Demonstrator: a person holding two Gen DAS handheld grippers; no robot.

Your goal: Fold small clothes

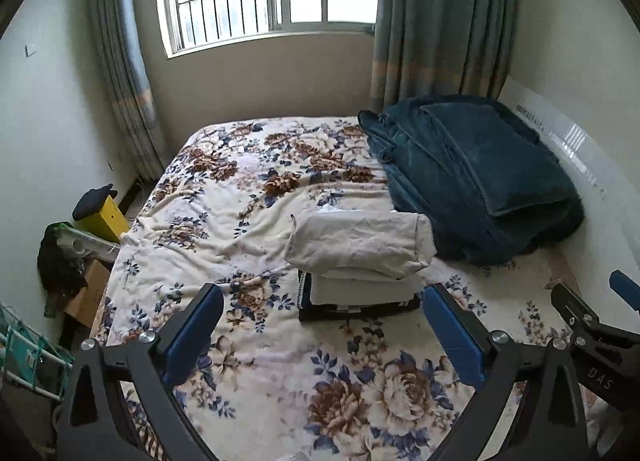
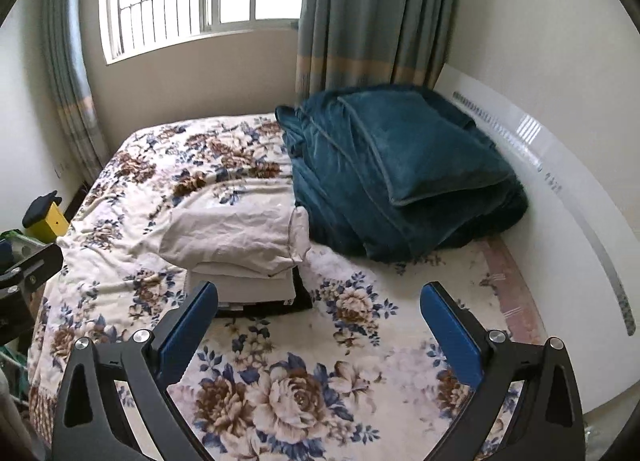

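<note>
Jaws apart, folded stack beyond.

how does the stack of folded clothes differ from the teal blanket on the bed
The stack of folded clothes is mostly cream and white over a dark bottom layer; the teal blanket is one deep colour. The stack is compact with squared layers, while the blanket is a far bulkier, loosely folded heap. The stack sits mid-bed; the blanket lies against the wall. Both rest on the floral bedspread.

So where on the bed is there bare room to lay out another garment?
Free: the floral bedspread in front of the stack of folded clothes, between both open grippers, and the stretch left of the stack toward the window. Crowded: the right rear, filled by the folded teal plush blanket, close beside the stack.
</note>
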